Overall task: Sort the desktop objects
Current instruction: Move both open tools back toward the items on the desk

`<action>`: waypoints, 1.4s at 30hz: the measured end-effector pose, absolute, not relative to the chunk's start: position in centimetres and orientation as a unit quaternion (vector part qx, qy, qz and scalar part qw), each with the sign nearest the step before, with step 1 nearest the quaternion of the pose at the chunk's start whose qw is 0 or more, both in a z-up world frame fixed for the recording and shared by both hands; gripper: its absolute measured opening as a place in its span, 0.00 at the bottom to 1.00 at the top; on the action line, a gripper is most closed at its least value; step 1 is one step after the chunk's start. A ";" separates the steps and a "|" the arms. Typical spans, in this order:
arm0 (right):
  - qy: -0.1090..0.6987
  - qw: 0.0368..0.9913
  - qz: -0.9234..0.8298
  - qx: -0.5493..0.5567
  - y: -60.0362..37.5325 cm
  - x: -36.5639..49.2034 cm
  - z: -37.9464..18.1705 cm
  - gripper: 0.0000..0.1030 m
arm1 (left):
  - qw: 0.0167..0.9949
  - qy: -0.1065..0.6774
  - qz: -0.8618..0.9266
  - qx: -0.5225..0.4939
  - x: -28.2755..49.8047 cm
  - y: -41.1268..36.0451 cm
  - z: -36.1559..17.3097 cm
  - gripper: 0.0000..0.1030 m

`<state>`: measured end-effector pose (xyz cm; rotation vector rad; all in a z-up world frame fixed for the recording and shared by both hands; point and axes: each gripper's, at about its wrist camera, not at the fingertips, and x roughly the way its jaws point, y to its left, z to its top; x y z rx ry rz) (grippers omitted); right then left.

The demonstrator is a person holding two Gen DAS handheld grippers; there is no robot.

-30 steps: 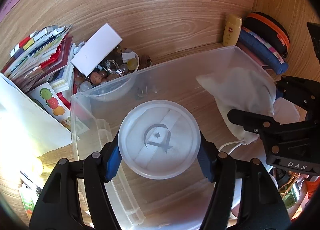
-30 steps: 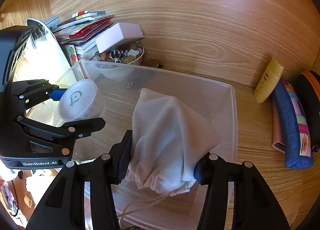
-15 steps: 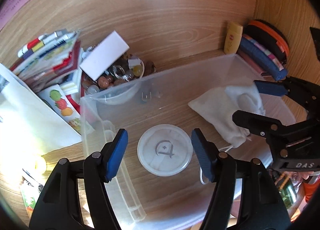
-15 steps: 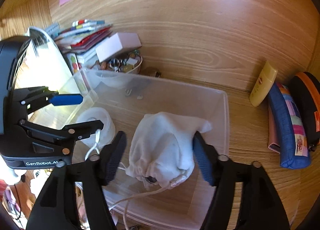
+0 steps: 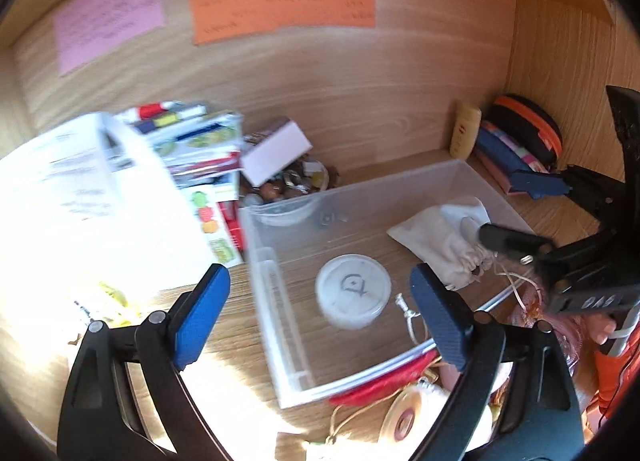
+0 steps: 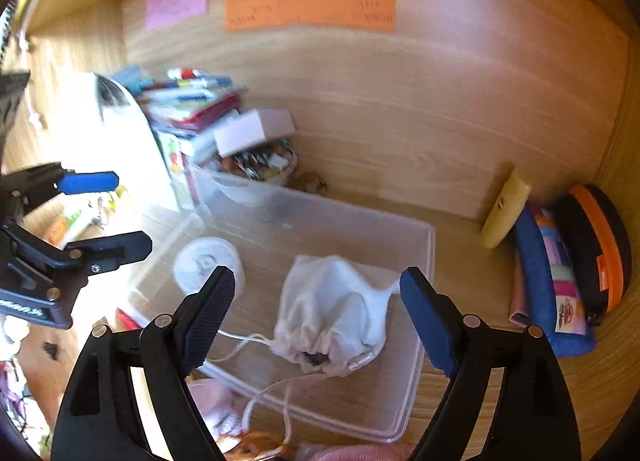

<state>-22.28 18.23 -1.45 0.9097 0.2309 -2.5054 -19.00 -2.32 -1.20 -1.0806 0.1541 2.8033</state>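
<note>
Both items lie in the clear plastic bin (image 5: 460,181): the round lidded container (image 5: 353,291) stands on its floor toward the left wall, and the white drawstring pouch (image 6: 336,321) lies to its right, apart from it.

Gripper state. My left gripper (image 5: 320,309) has its jaws opening and holds nothing; the container sits below and between the blue pads, untouched. My right gripper (image 6: 312,317) also has its jaws opening and holds nothing; the pouch lies between its pads without contact.

Hazards, as I judge them:
- The pouch cord (image 6: 260,393) trails over the bin's near rim. A finger withdrawing low could snag it and drag the pouch out.
- My two grippers work close together over one bin. A sideways move by either could strike the other.
- Loose clutter lies just outside the near rim, including a tape roll (image 5: 404,413). A careless sweep could knock it.

Pose. Both hands point their grippers forward and steeply downward into the bin, left beside right, fingers roughly level with each other.
</note>
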 end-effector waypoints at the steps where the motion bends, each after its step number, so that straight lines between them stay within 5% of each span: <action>1: 0.079 0.233 -0.912 0.327 18.4 -22.0 -1.0 0.83 | 0.062 0.049 0.932 -0.353 -18.5 -2.6 -1.0 0.92; 10: 0.055 0.223 -0.928 0.292 20.7 -18.3 1.4 0.94 | 0.042 0.005 0.946 -0.322 -14.4 -5.9 -0.4 0.96; 22: -0.012 0.241 -0.912 0.333 22.7 -14.6 -1.6 0.95 | 0.027 -0.010 0.942 -0.335 -10.2 -7.3 -2.6 0.97; 42: -0.004 0.257 -0.903 0.344 19.1 -8.9 -5.7 0.95 | 0.006 0.002 0.936 -0.353 -2.2 -9.6 -5.8 0.98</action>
